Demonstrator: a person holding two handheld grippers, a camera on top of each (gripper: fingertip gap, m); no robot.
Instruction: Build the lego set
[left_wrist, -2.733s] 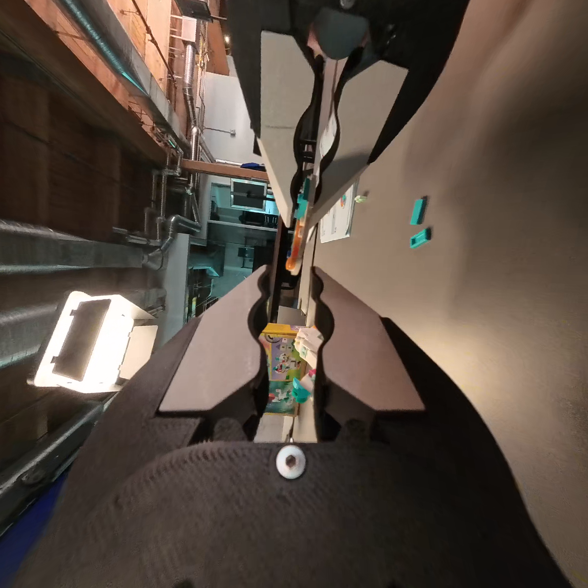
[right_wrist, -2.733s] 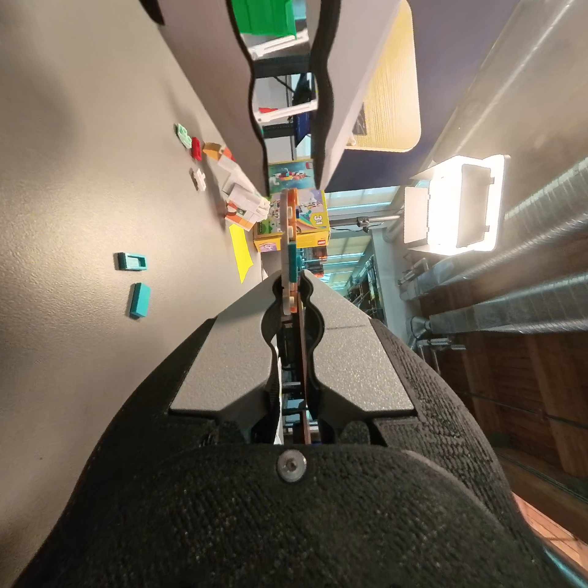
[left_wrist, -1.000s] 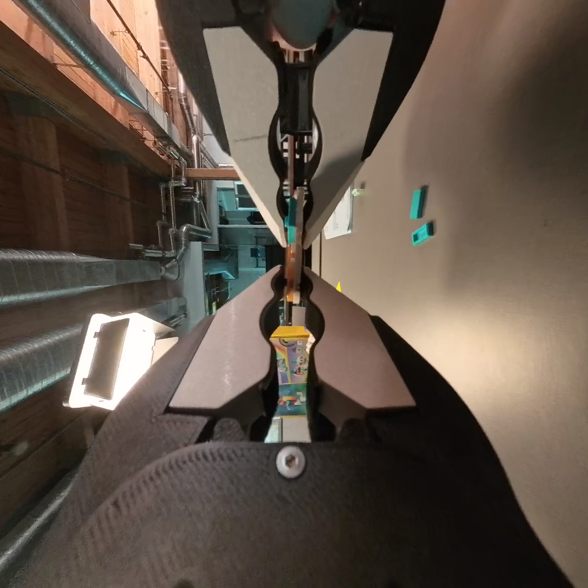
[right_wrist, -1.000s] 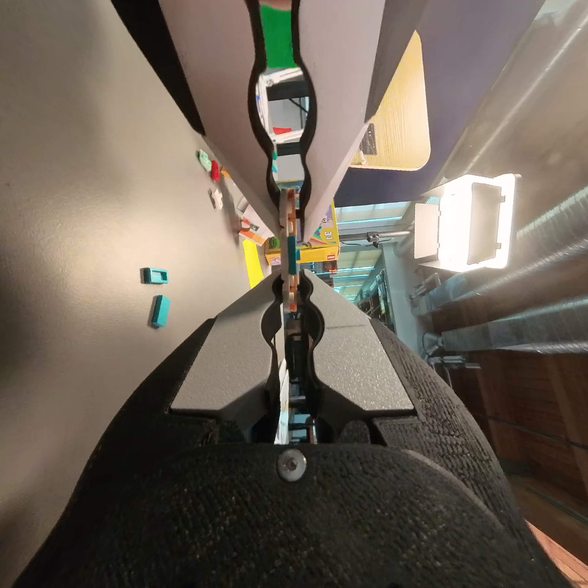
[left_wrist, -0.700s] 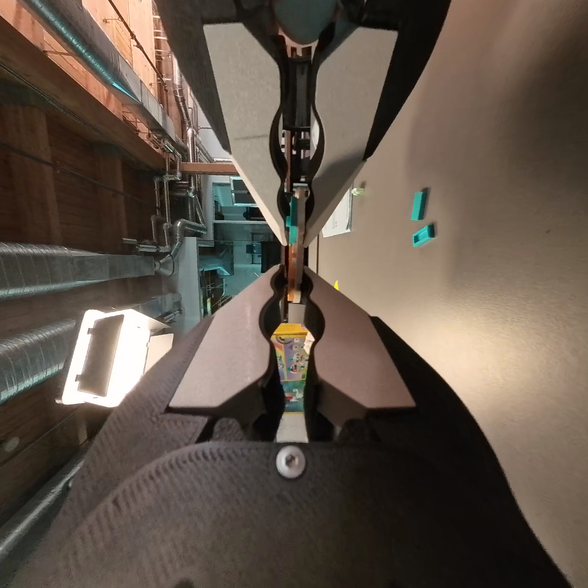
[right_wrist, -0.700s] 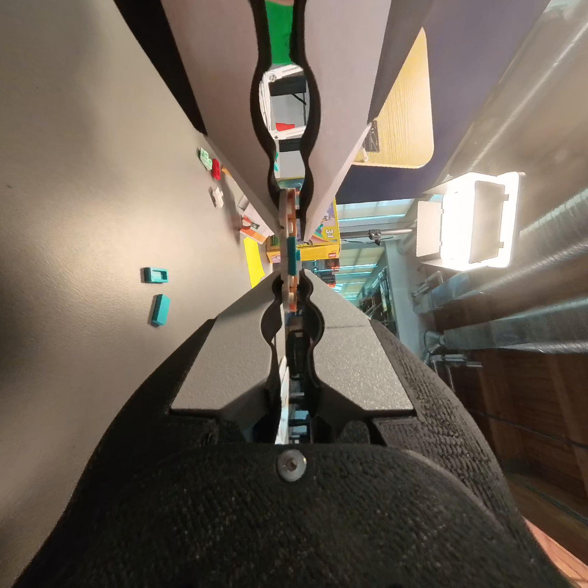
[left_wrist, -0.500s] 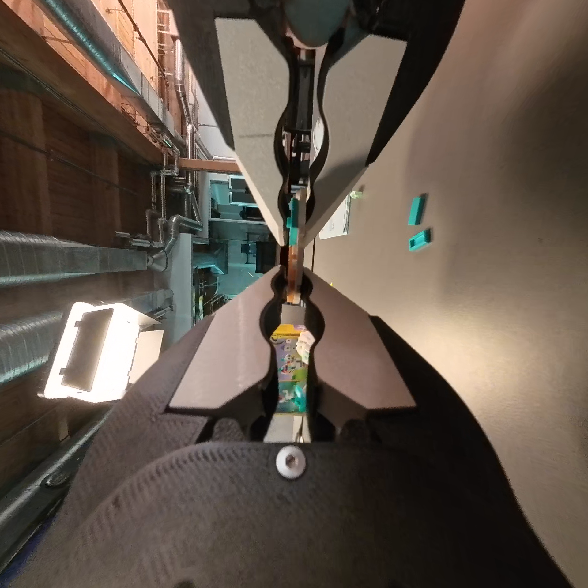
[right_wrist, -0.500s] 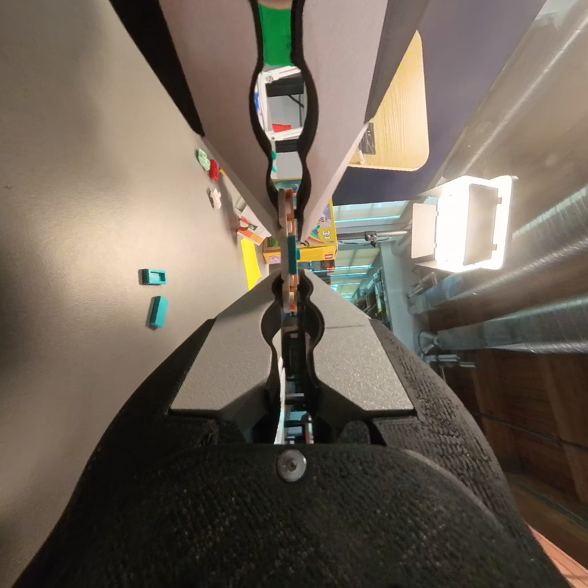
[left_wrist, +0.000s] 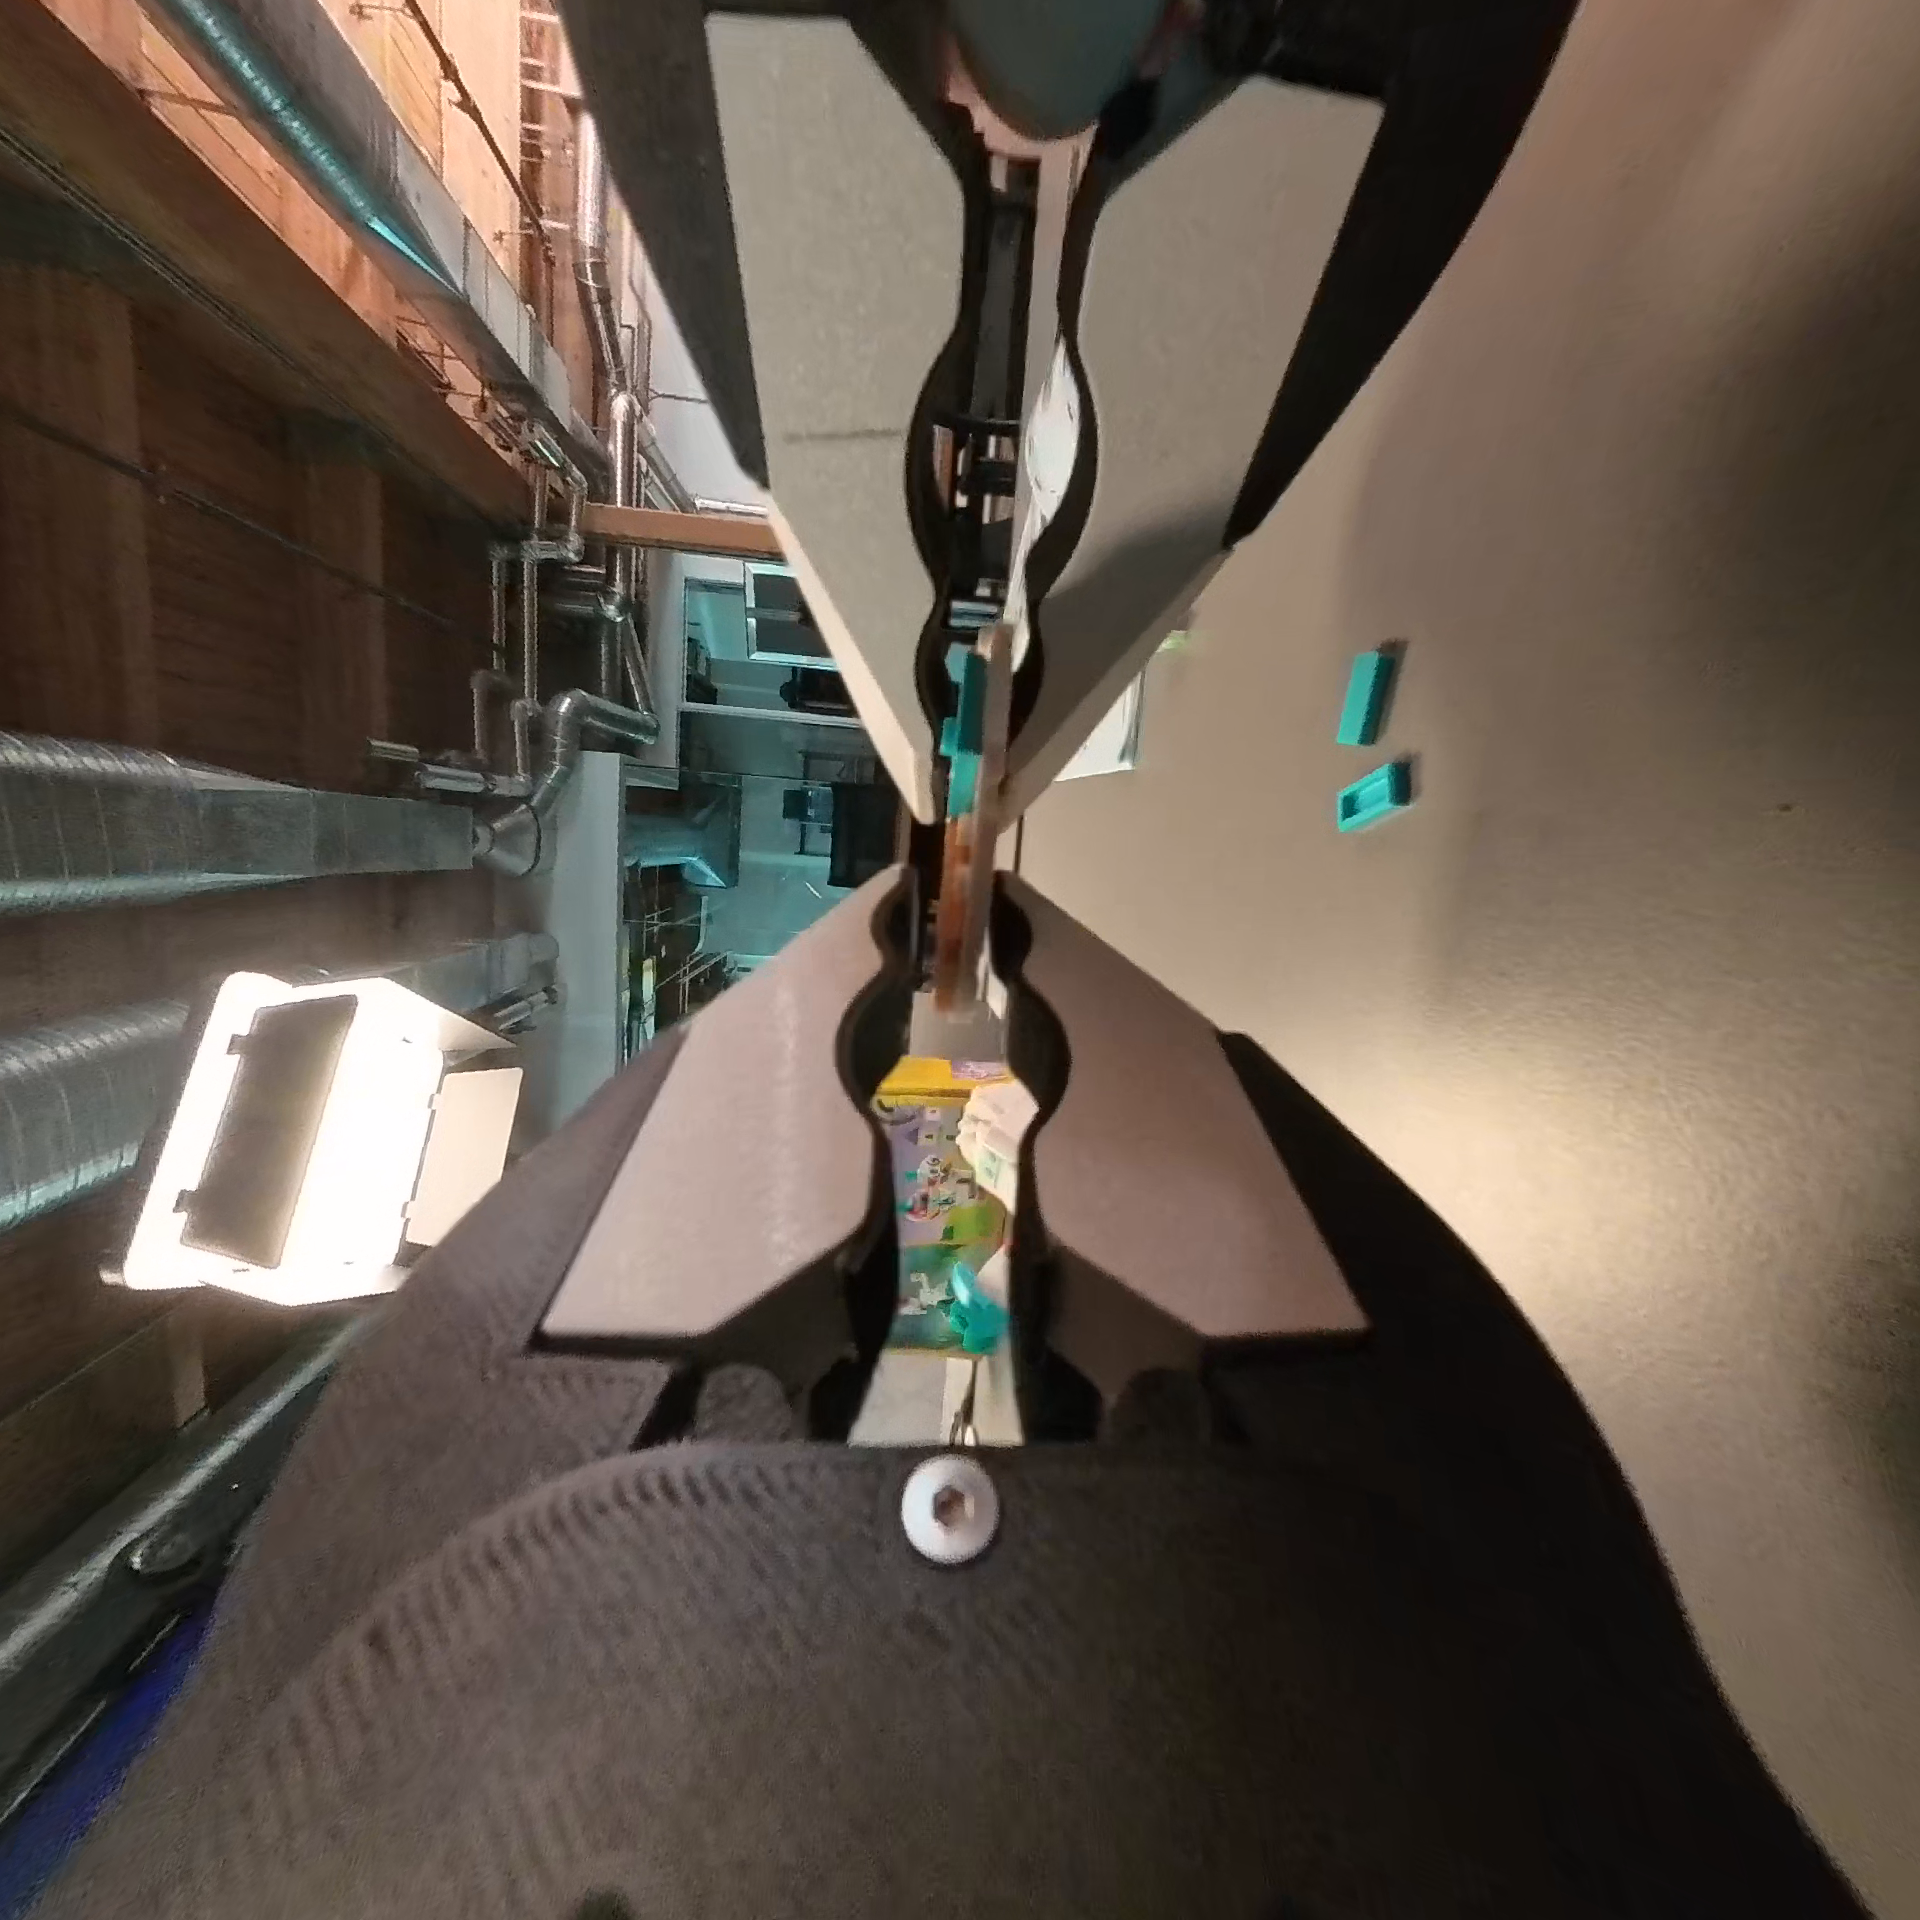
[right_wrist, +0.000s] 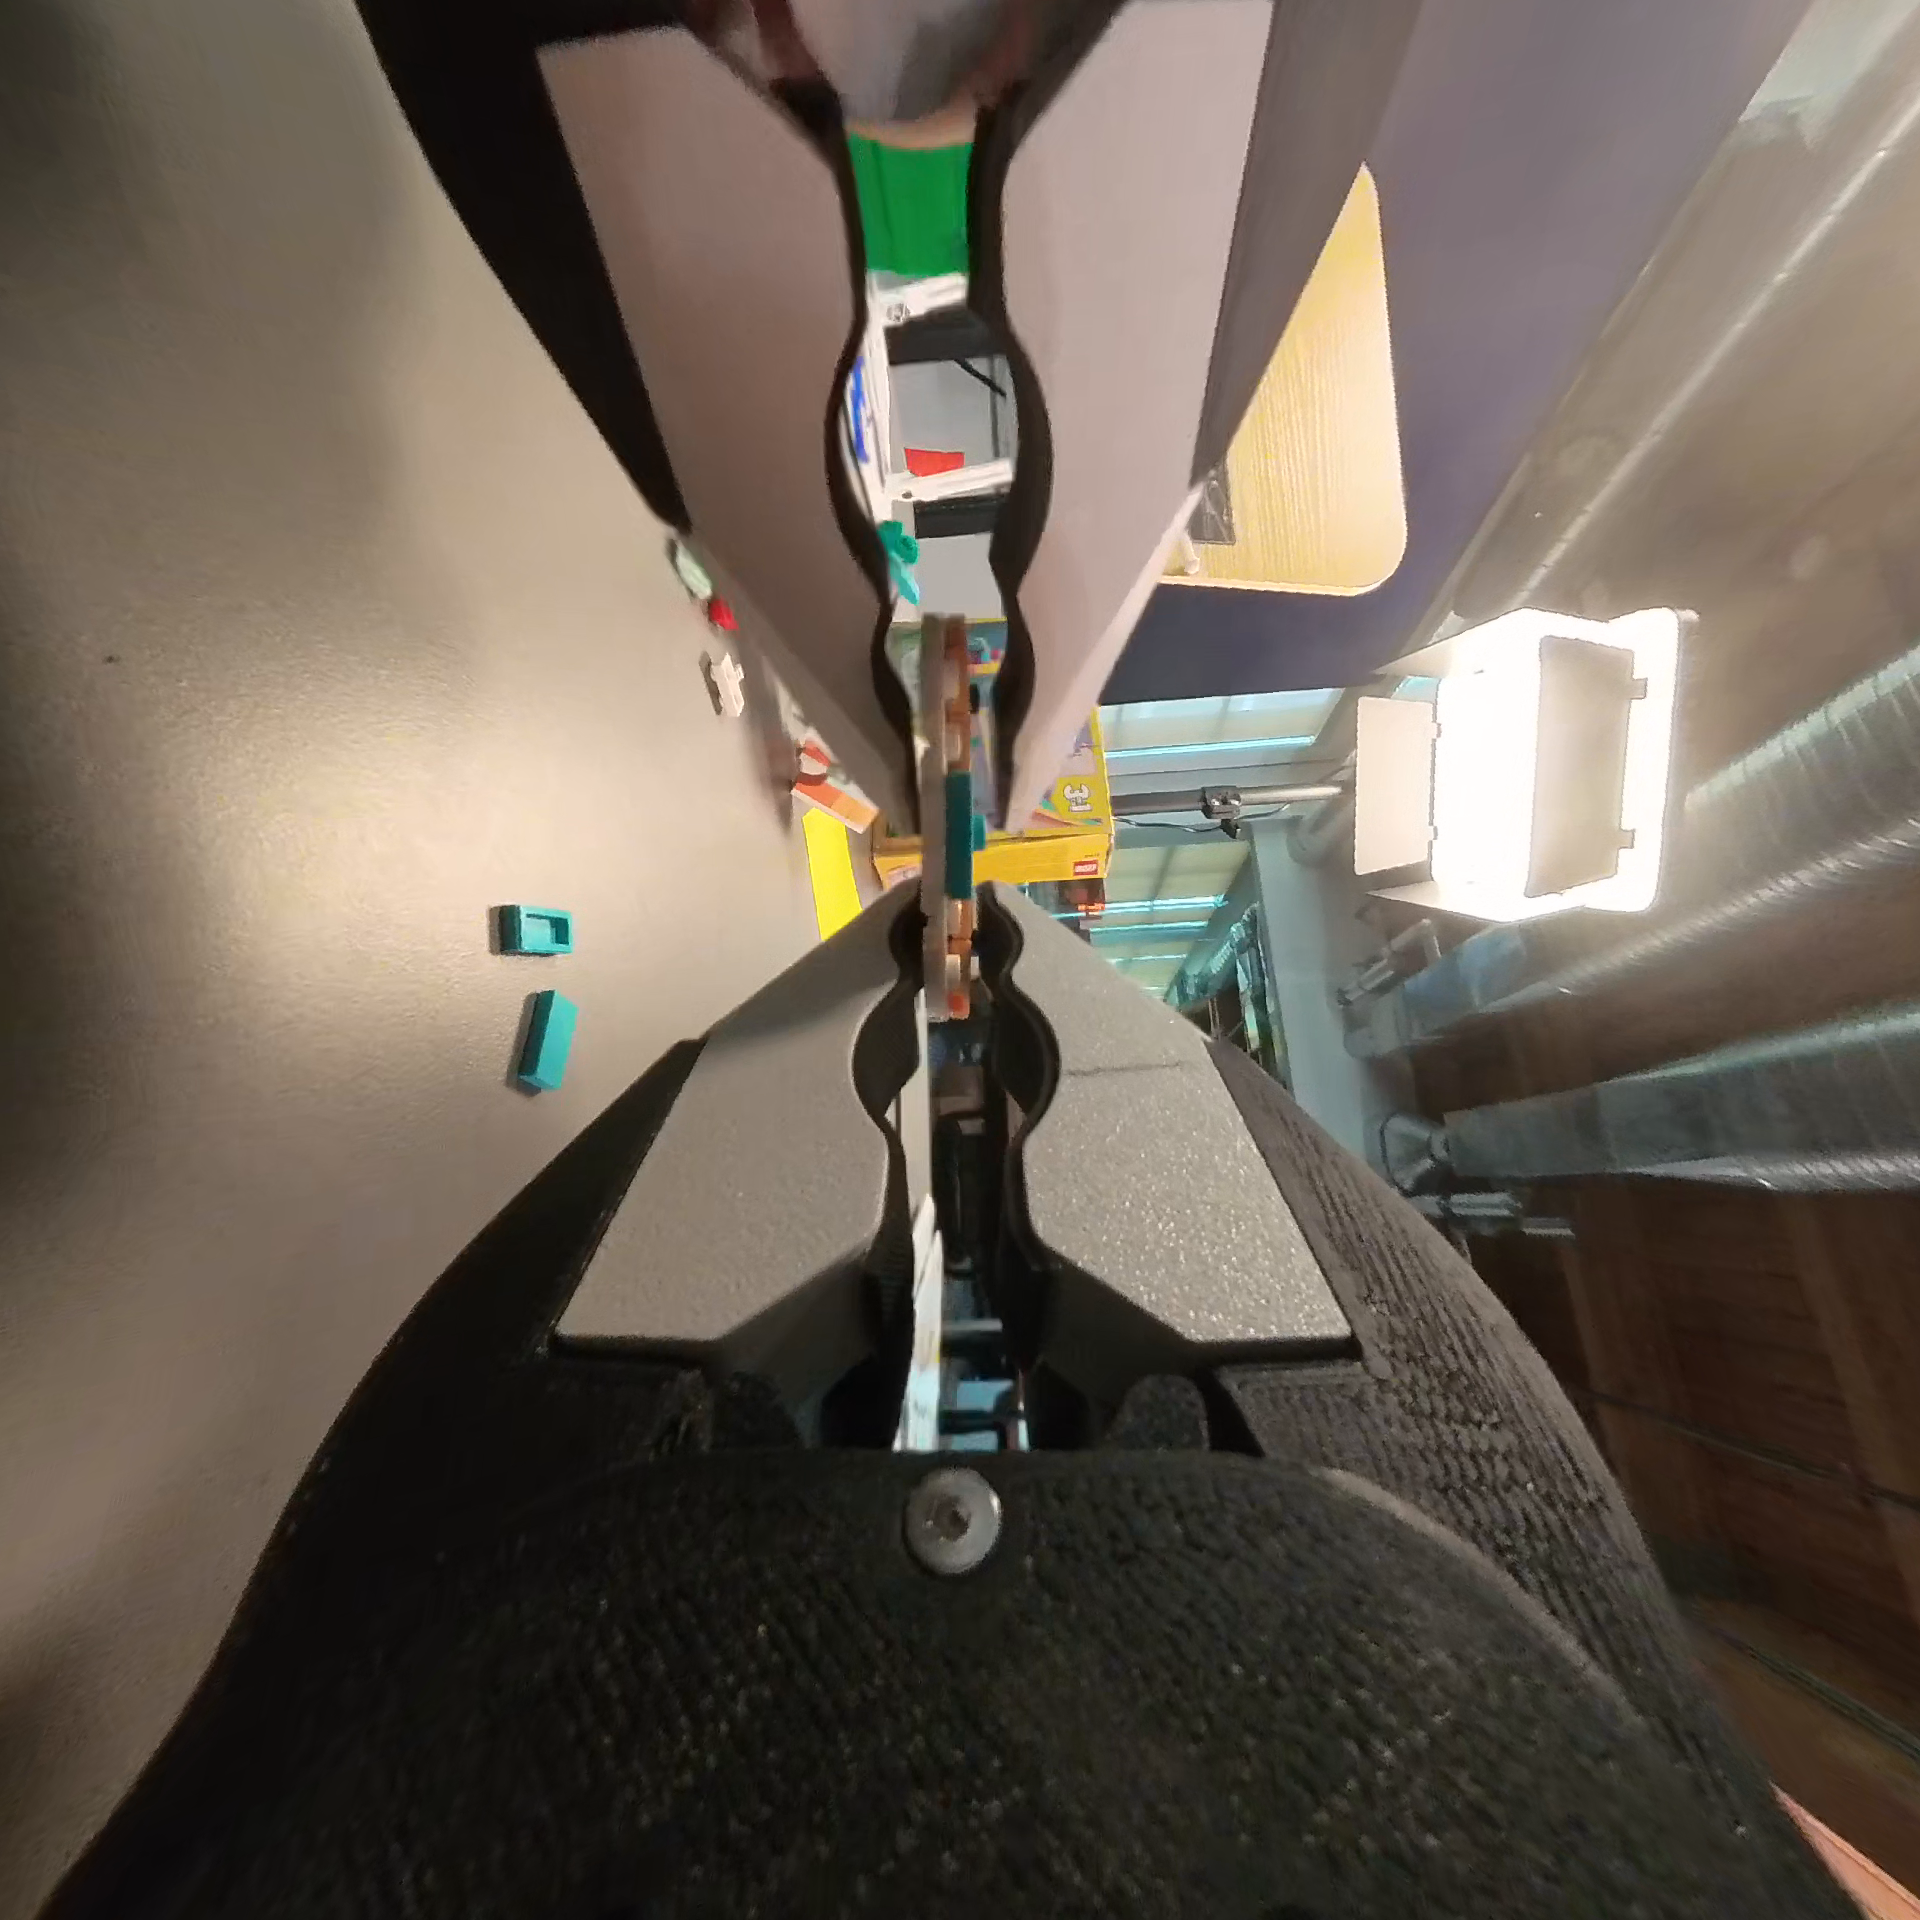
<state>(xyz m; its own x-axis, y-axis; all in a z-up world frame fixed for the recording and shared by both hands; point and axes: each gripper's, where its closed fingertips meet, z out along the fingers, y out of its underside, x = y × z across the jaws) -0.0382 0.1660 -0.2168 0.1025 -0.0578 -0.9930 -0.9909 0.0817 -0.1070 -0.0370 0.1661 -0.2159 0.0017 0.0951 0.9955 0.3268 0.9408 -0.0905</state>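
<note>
Right wrist view: right gripper (right_wrist: 951, 935) clamped on near end of thin plate assembly (right_wrist: 951, 831), tan and orange with a teal piece along one edge. Long axis of assembly in line with gripper fingers, straight ahead from tips. Far end of assembly held between fingers of left gripper (right_wrist: 945, 769), which faces back from directly opposite, tips almost meeting.

Left wrist view: left gripper (left_wrist: 961, 914) closed on opposite end of same assembly (left_wrist: 971, 821); teal piece (left_wrist: 964, 717) visible on left face, up near tips of right gripper (left_wrist: 966, 769). Both grippers equally near, one at each end, assembly raised off table (left_wrist: 1558, 1143).

Outward, on table: two loose teal bricks (right_wrist: 540, 982) lying well apart from assembly, off to one side, one with hollow underside showing. Farther off: small loose parts (right_wrist: 722, 681), yellow set box (right_wrist: 1049, 831).

Judgement: next move turns on axial alignment; any press or pull to run along long axis, with no twist, to avoid snapping plates apart.
</note>
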